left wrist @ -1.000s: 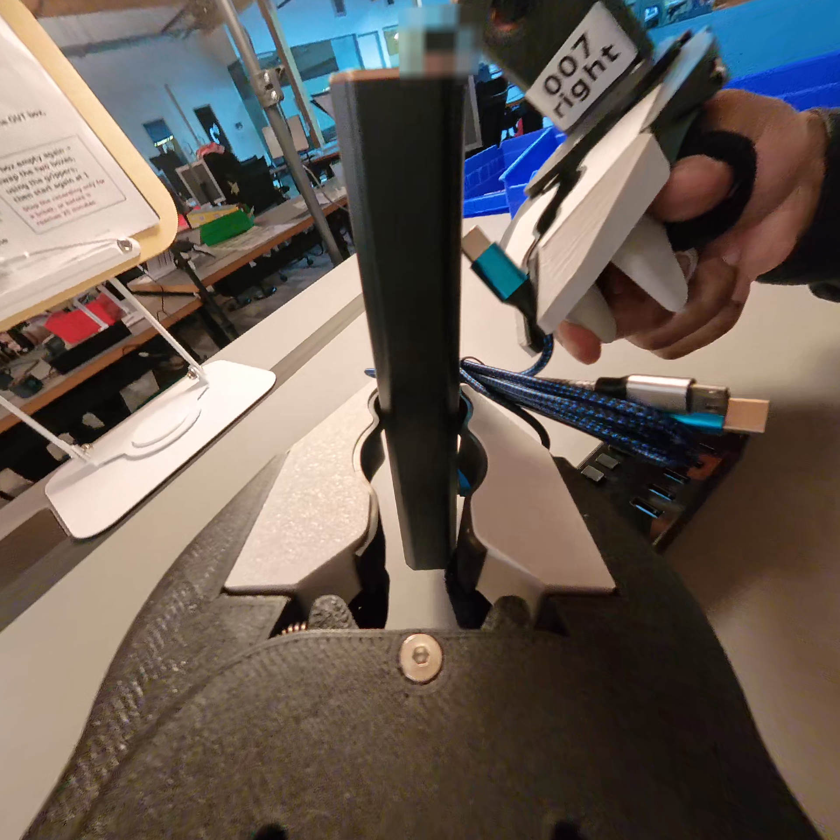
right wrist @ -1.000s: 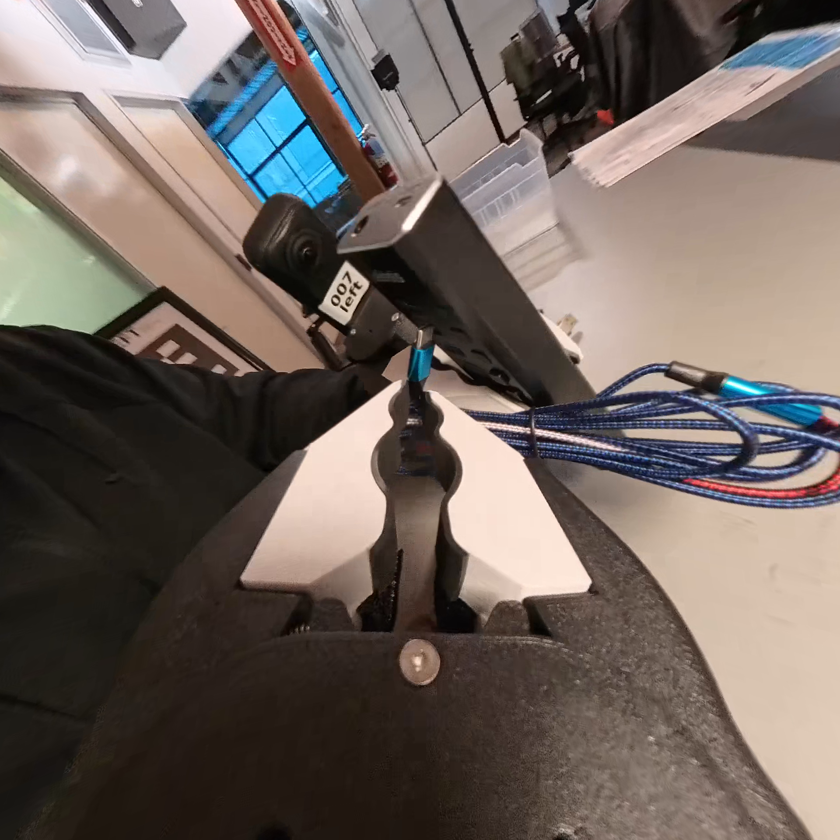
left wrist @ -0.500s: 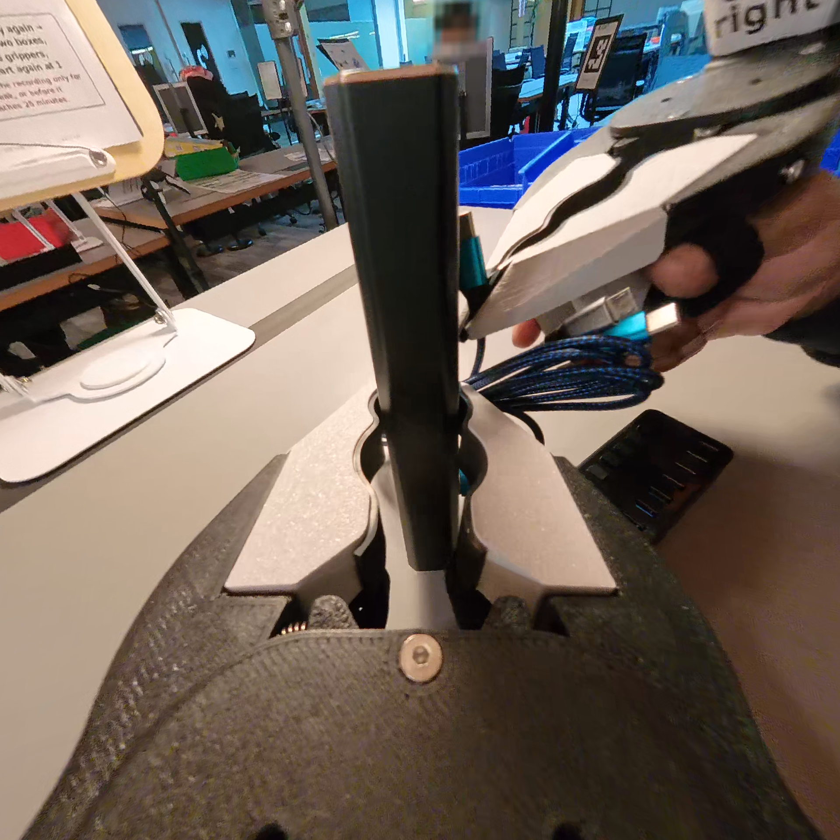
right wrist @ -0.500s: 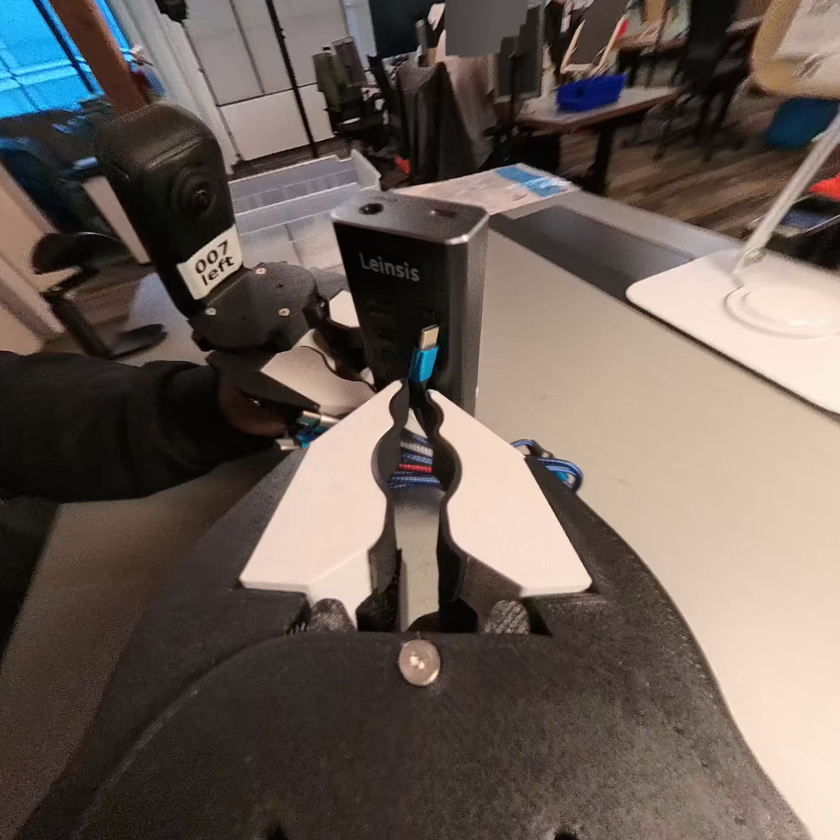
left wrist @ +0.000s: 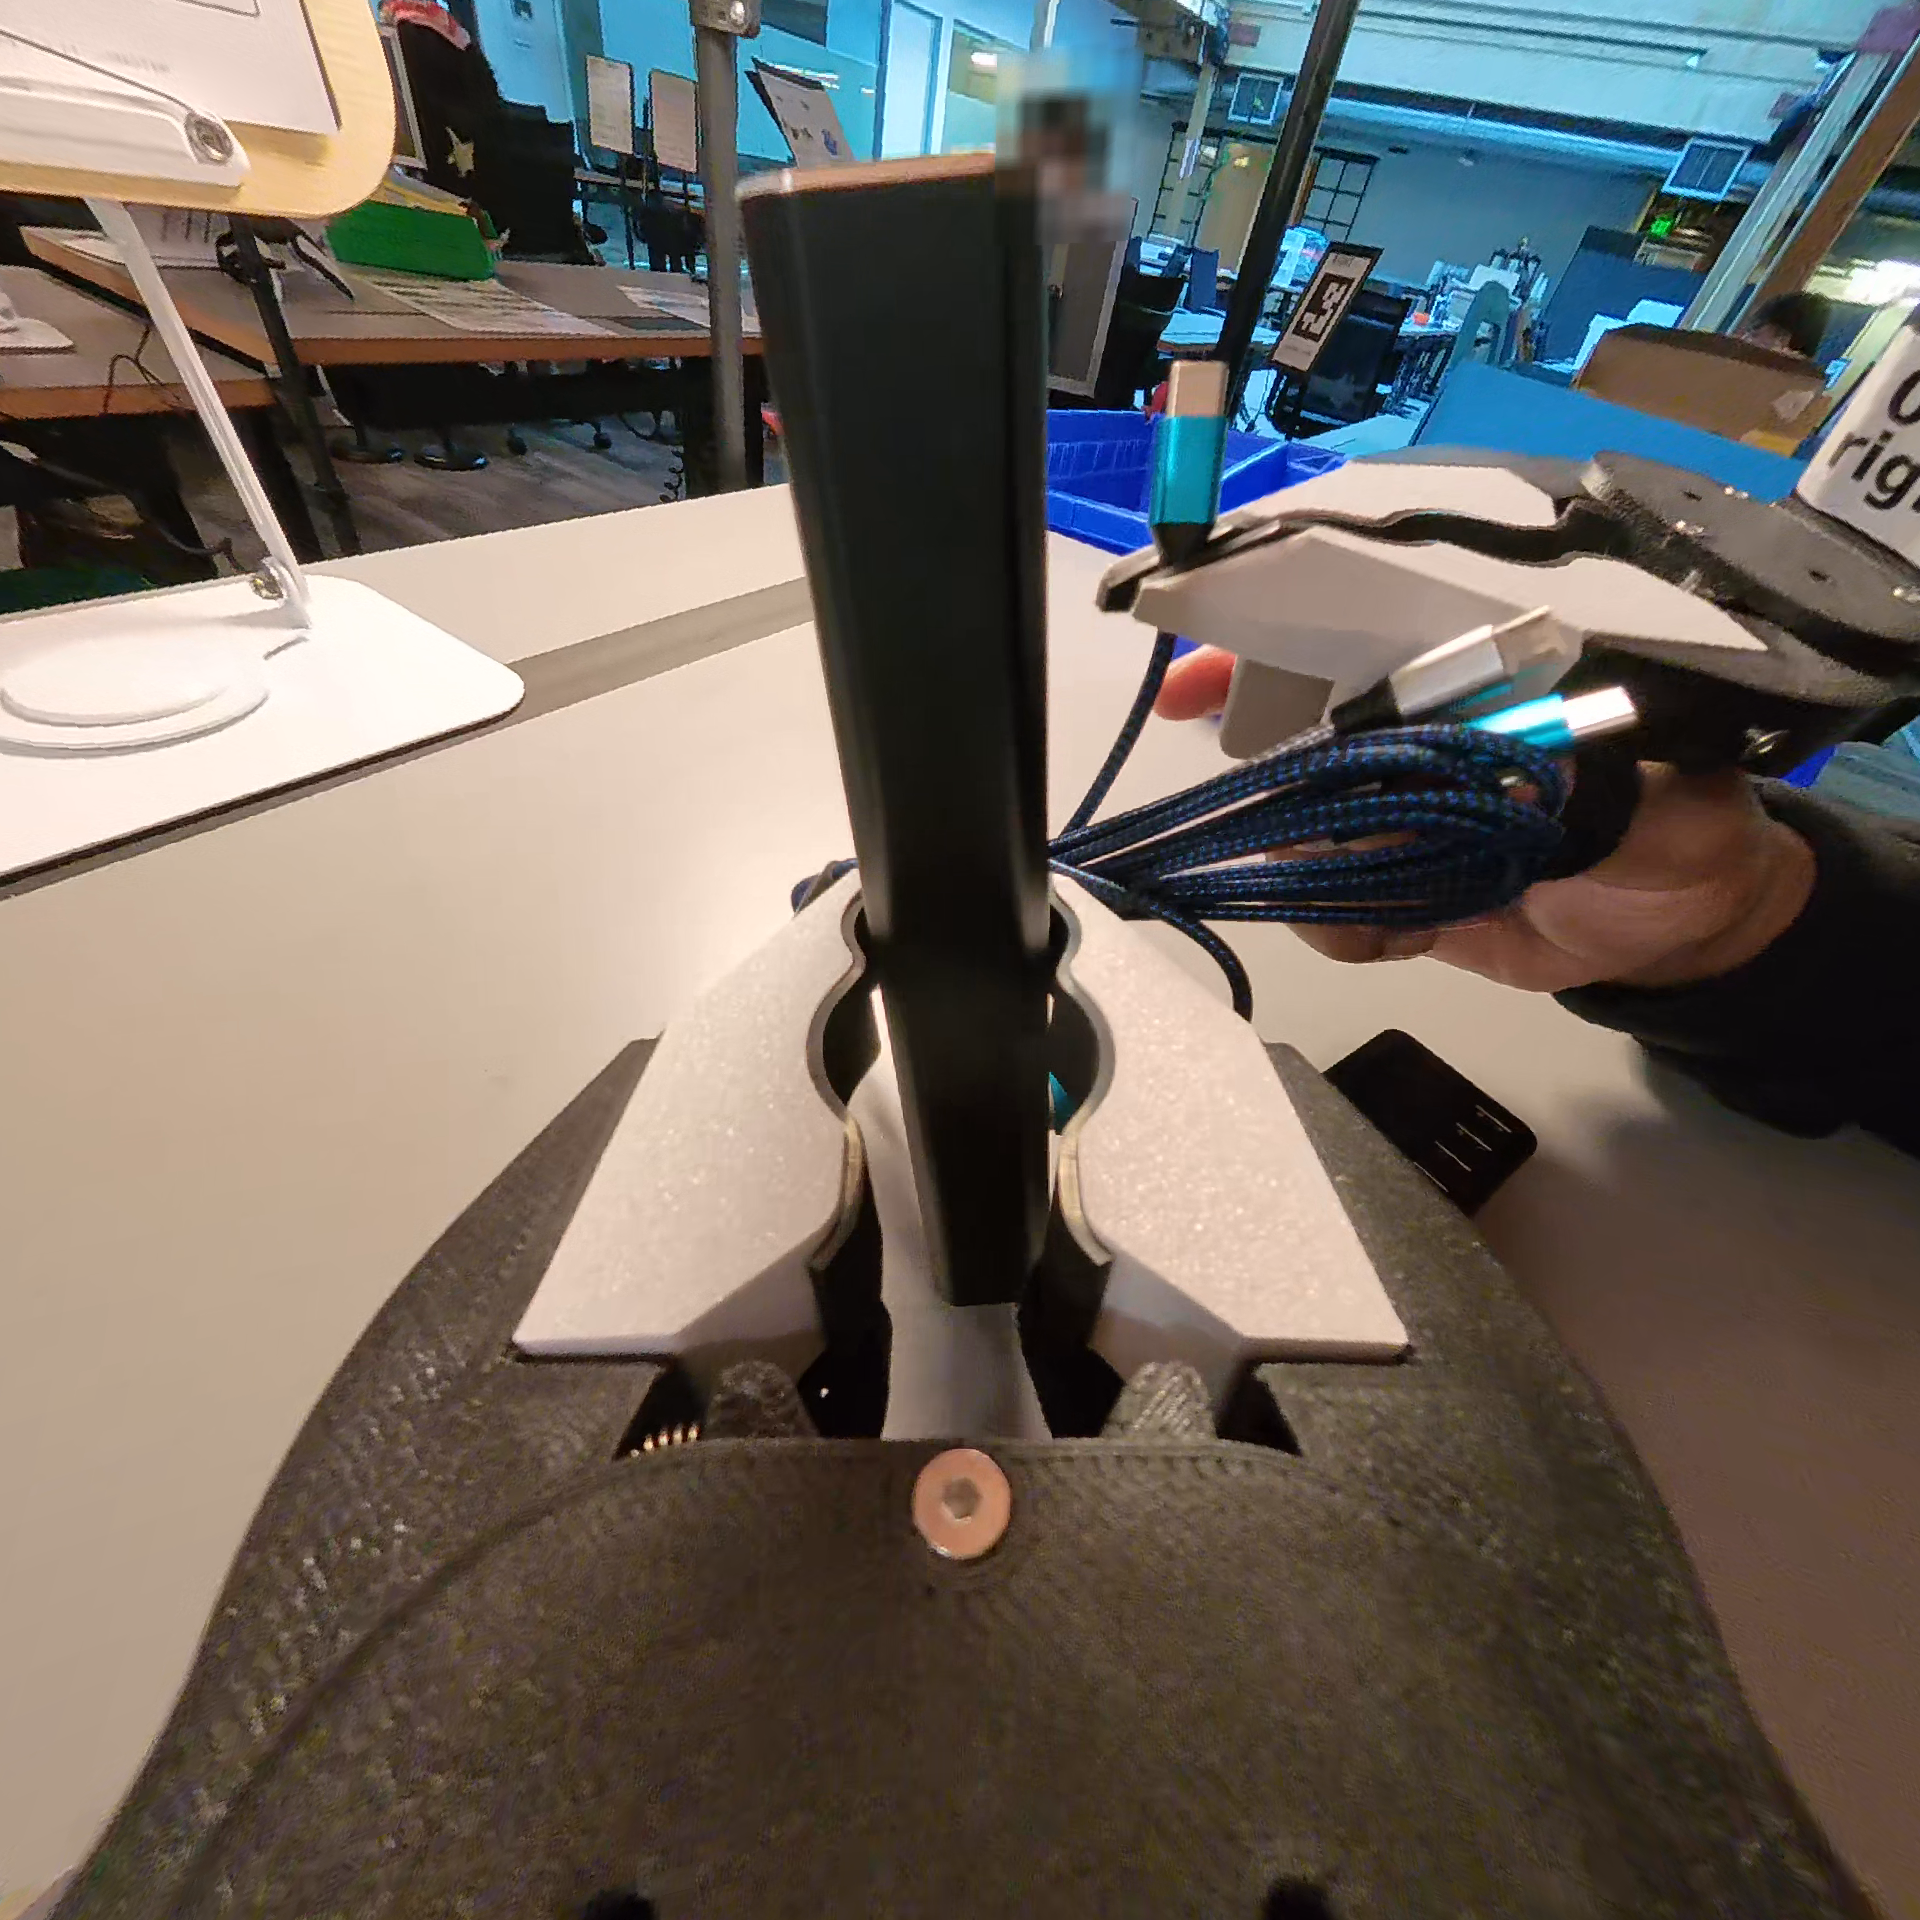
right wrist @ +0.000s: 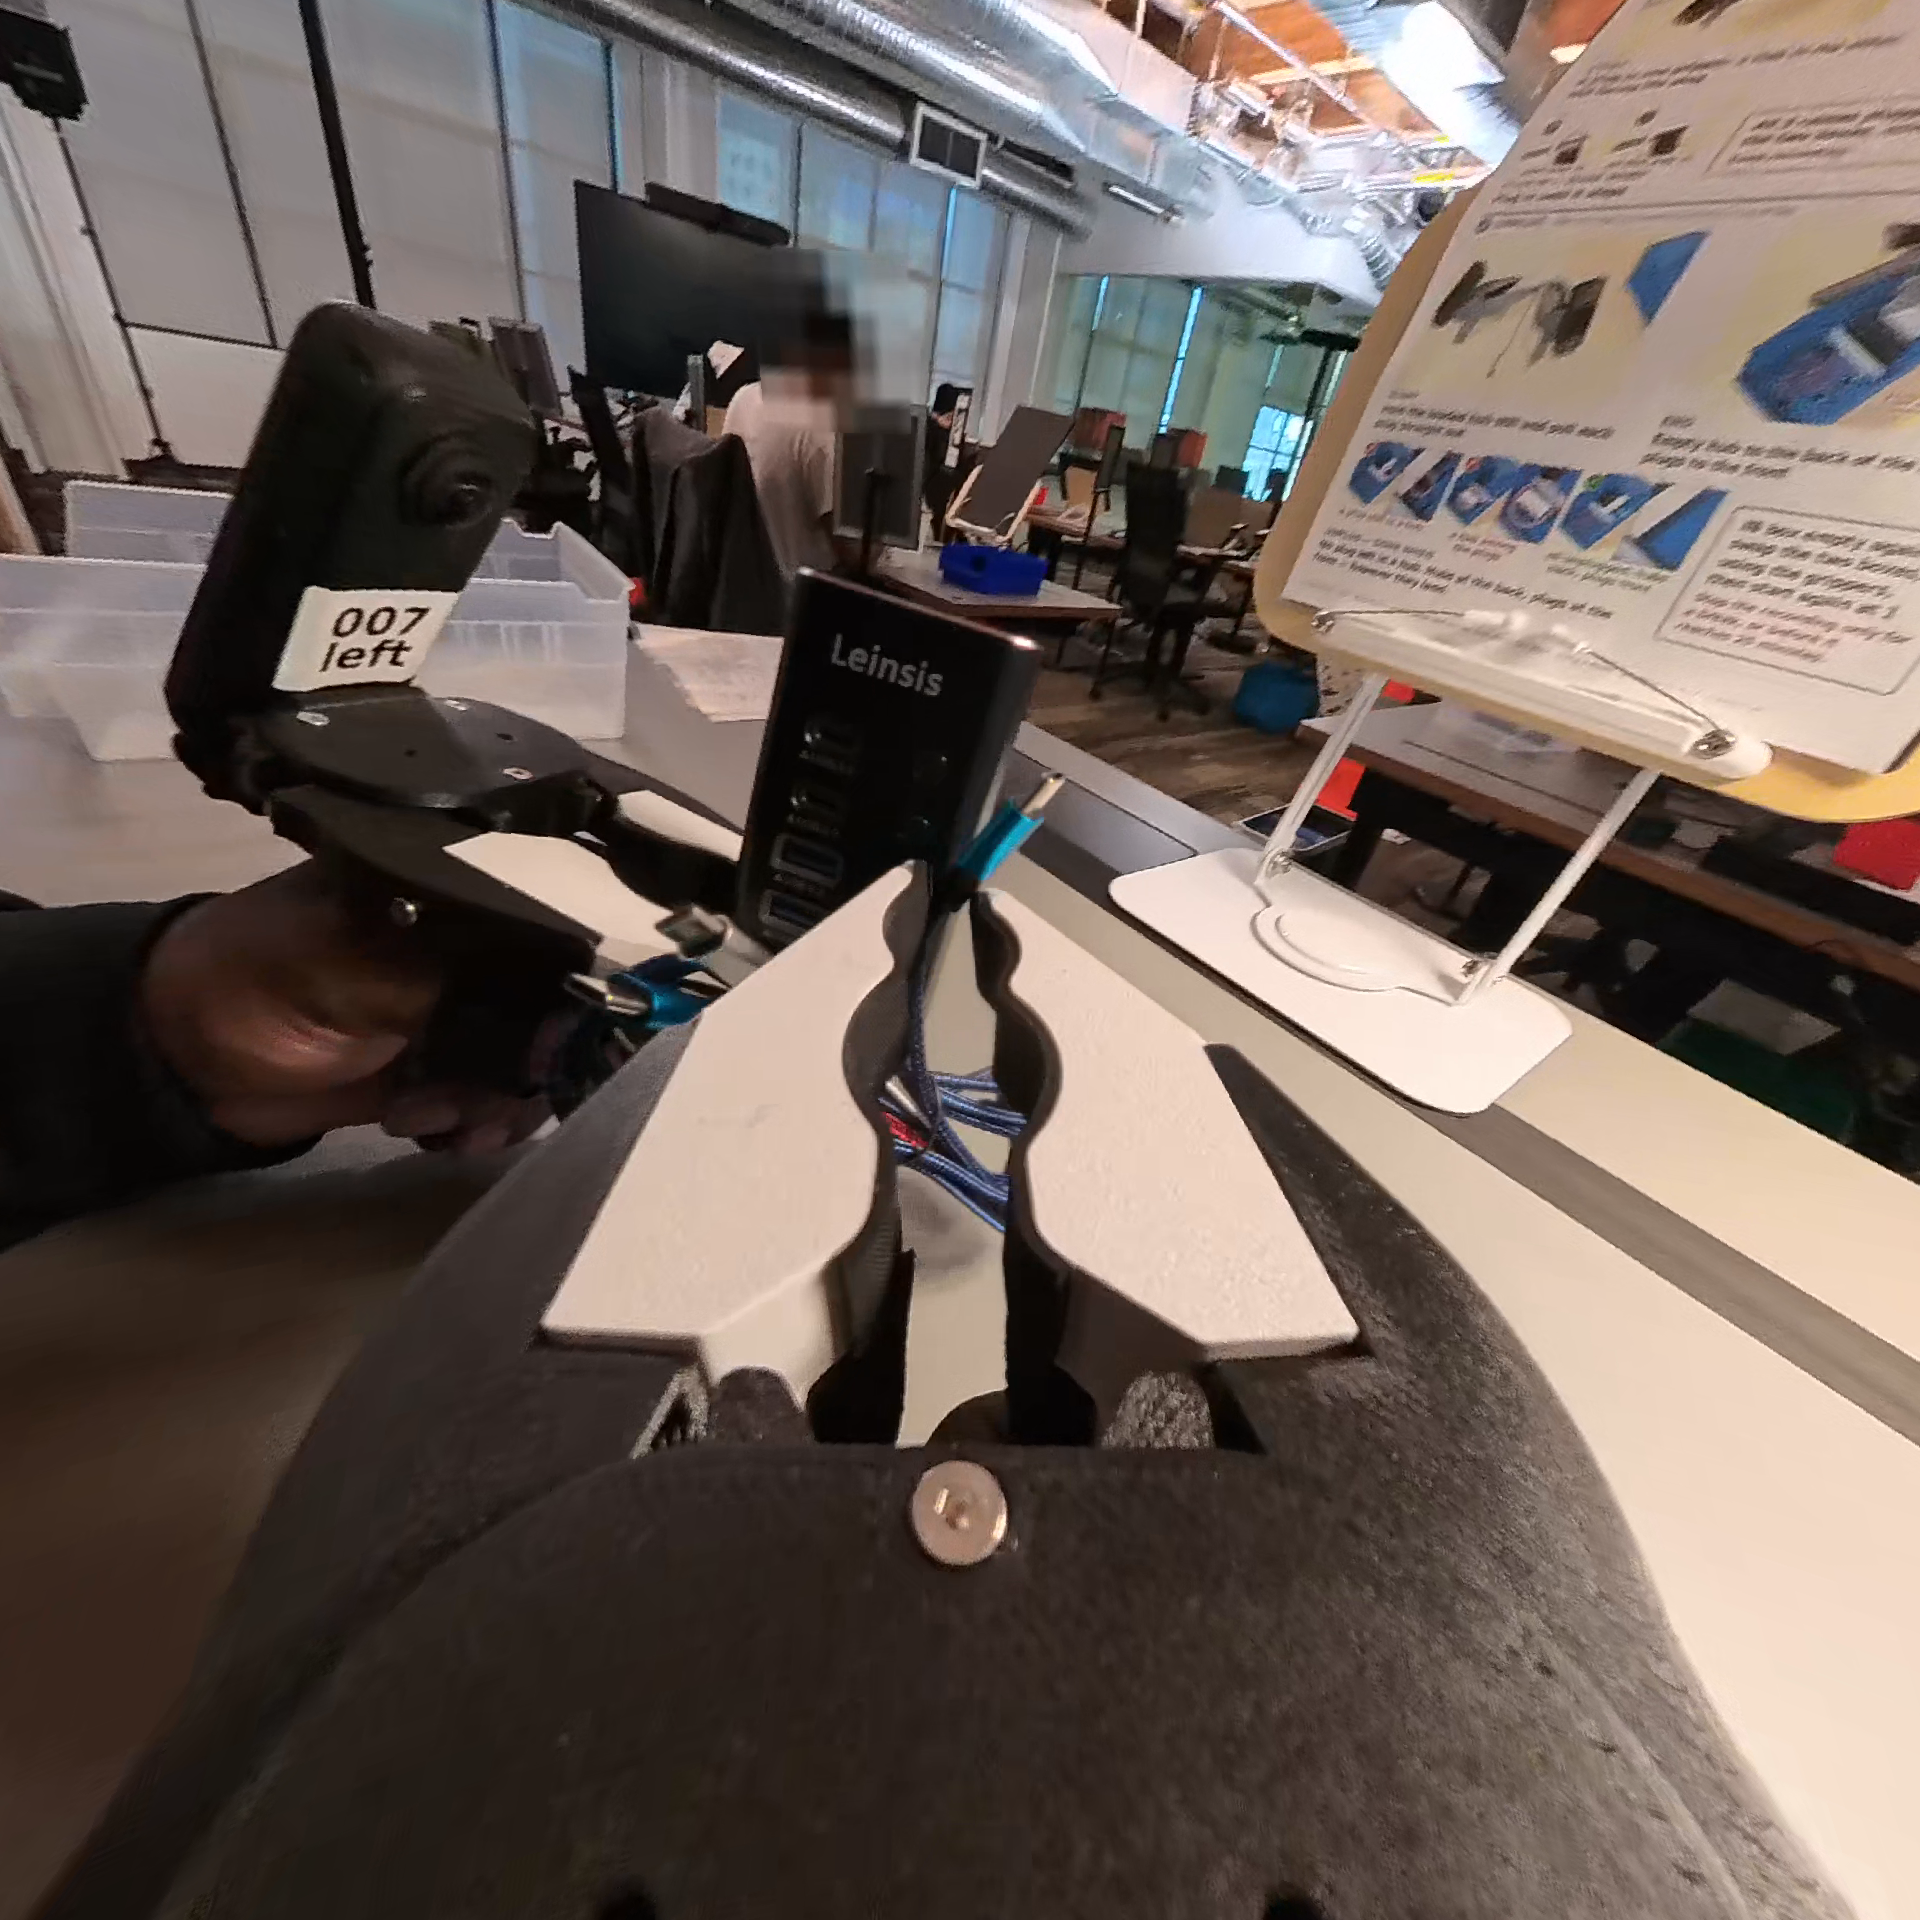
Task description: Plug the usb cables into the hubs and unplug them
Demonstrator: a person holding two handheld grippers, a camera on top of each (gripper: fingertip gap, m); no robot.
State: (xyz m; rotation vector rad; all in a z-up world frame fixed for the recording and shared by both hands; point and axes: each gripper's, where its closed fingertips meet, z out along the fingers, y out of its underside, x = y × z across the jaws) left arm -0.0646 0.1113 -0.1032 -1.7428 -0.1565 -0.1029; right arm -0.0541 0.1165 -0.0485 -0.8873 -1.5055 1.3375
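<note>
Left gripper [left wrist: 956,935] clamping a black hub [left wrist: 904,623] upright above the pale grey counter [left wrist: 364,987]; right gripper [right wrist: 951,894] pinching a teal-ended usb cable [right wrist: 1003,831] just beside it; second hub [left wrist: 1439,1127] lying on counter; white document stand [right wrist: 1351,956] sitting behind; open workshop room stretching beyond

A pale grey table [left wrist: 312,1039] carries the scene. A white stand base [left wrist: 208,707] rests on it at ten o'clock, and a flat black hub [left wrist: 1444,1132] lies at three o'clock.
</note>
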